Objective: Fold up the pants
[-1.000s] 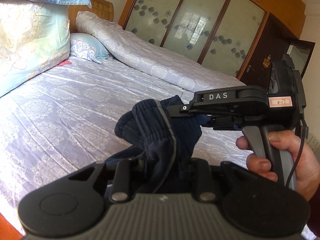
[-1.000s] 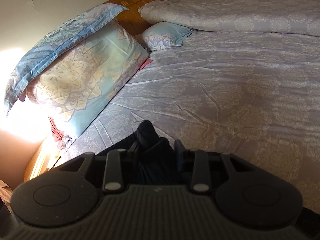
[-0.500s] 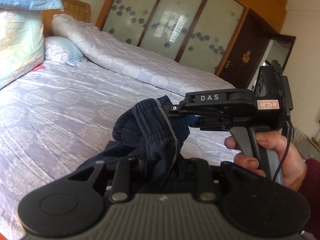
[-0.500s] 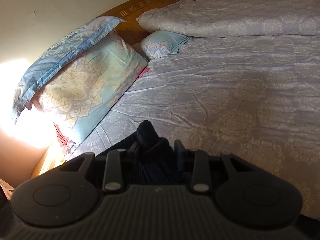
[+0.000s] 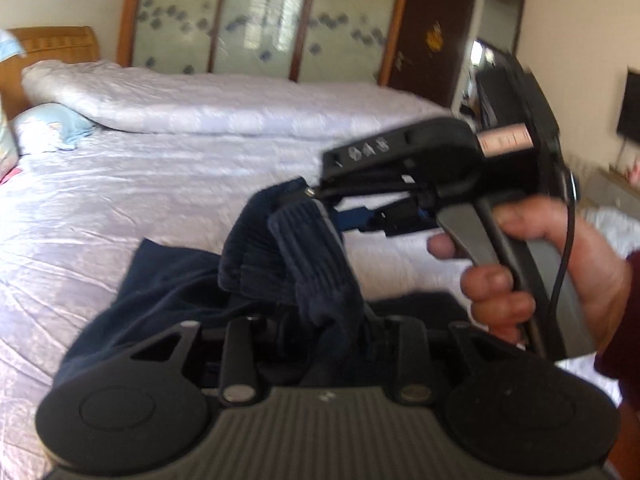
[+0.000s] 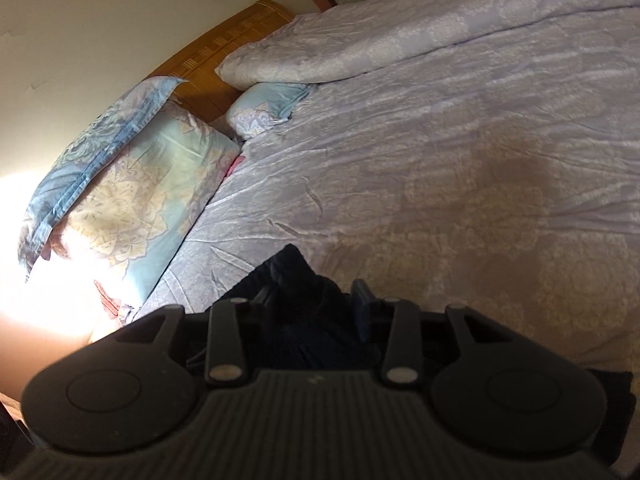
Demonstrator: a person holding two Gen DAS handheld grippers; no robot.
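pants: navy | sheet: lilac floral | pillow: blue-cream floral

Left wrist cam sits right behind the left gripper, looking along its fingers and slightly down across the bed toward the wardrobe and far wall; the right gripper and the hand holding it are close in, on the right of its view. Right wrist cam sits behind its own fingers, tilted and angled down, facing the headboard and big pillow. Both views share the bed sheet, rolled quilt, small pillow and dark pants, v. near each lens.
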